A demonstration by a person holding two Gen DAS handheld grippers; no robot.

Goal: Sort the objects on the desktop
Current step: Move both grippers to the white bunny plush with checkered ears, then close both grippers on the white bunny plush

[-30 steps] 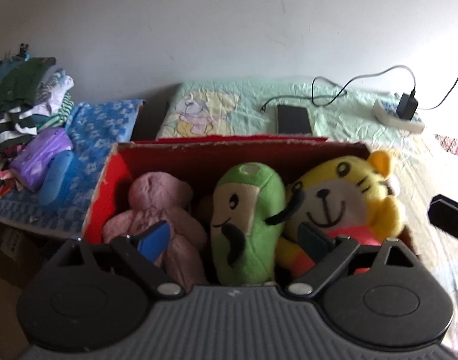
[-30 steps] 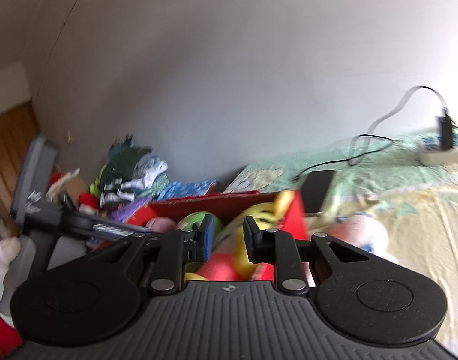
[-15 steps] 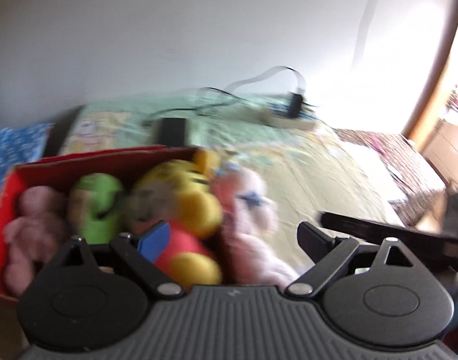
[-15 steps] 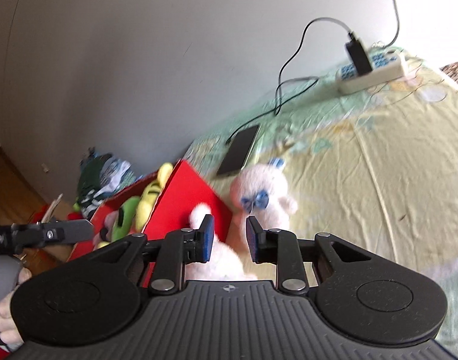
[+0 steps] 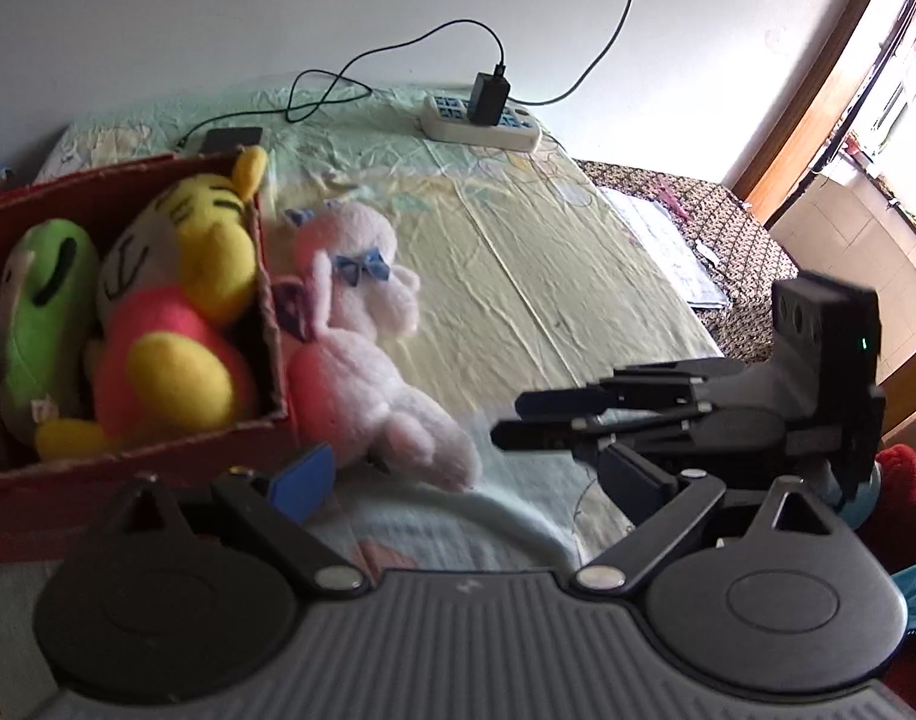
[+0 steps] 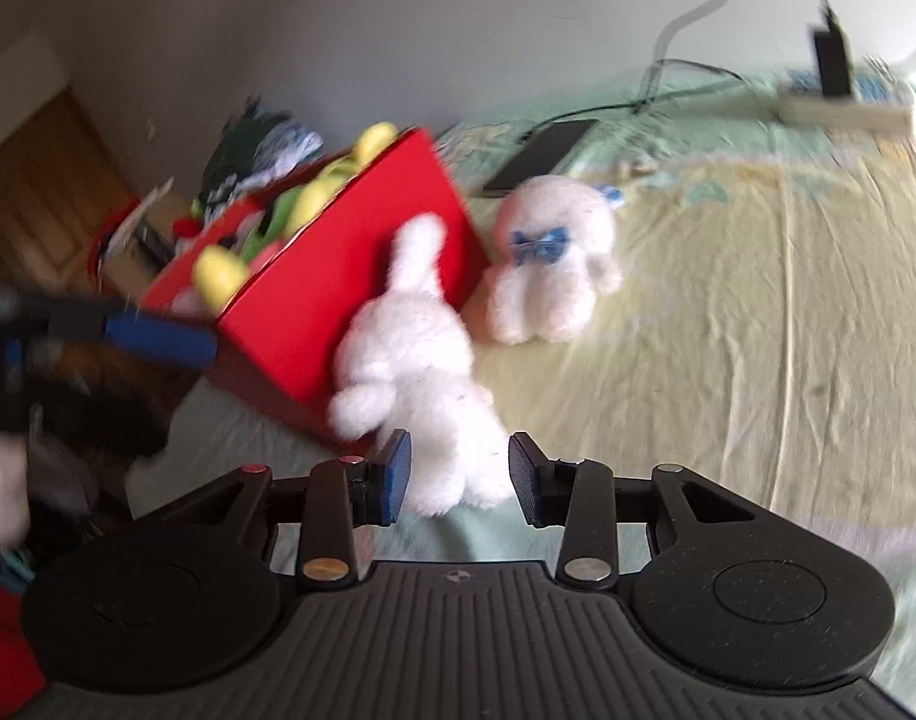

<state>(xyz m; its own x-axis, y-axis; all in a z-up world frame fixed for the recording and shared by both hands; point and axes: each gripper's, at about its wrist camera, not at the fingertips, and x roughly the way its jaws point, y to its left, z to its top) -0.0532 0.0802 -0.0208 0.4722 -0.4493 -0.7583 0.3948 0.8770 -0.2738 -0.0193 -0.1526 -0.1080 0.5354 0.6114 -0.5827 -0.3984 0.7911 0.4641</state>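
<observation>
The right gripper [image 6: 458, 474] stands wide open with nothing in its grasp, its two pads flanking the hind end of a white plush dog [image 6: 422, 360] without clearly pressing it. The left gripper [image 5: 466, 483] is also spread wide and empty, hanging low over the bed [image 5: 547, 276]. The bed is covered by a wrinkled pale green and yellow sheet; a power strip [image 5: 481, 126] with a black charger plugged in lies by the white wall, and a dark phone [image 6: 541, 153] rests near it. A red box [image 6: 338, 276] sits at the bed's edge, holding a yellow tiger toy [image 5: 188, 276] and a green plush [image 5: 38, 312]. The white plush dog lies stretched against the box's outer wall, its head with a blue bow farther from the right gripper, its rear legs just between that gripper's fingertips.
</observation>
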